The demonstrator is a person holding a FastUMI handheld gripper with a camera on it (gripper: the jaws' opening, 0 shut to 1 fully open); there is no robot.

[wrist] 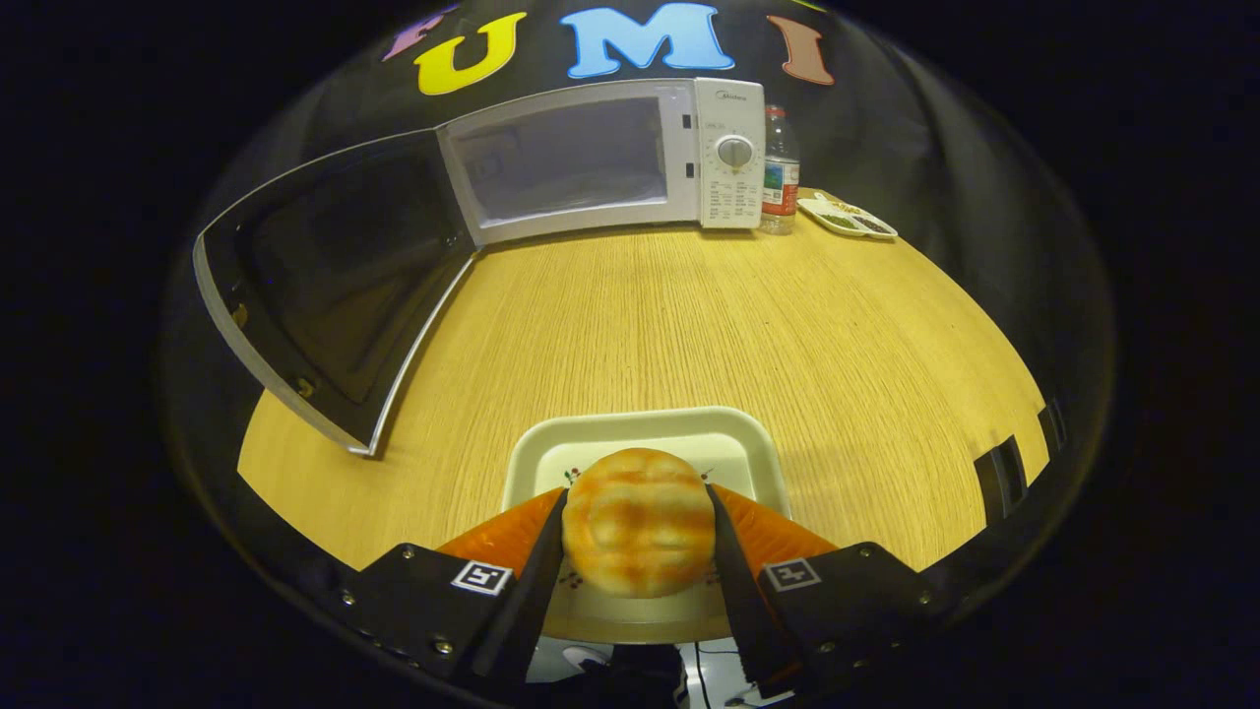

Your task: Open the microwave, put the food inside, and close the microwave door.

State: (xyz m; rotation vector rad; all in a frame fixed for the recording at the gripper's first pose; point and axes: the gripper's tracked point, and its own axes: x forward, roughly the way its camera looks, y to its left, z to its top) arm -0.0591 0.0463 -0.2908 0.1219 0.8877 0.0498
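Gripper view: gripper (638, 527) clamped on round, golden-brown bun (638, 522) above tray (640, 433).

Item count, gripper view:

- Microwave (600, 162): one, with one door (325, 286) and one dial (734, 152).
- Bun (638, 522): one.
- Tray (645, 443): one.
- Bottle (780, 172): one.
- Divided dish (847, 217): one.
- Surface (689, 325): one.
- Gripper (638, 551): one, with two fingers (536, 581) pressed against the sides of the bun.
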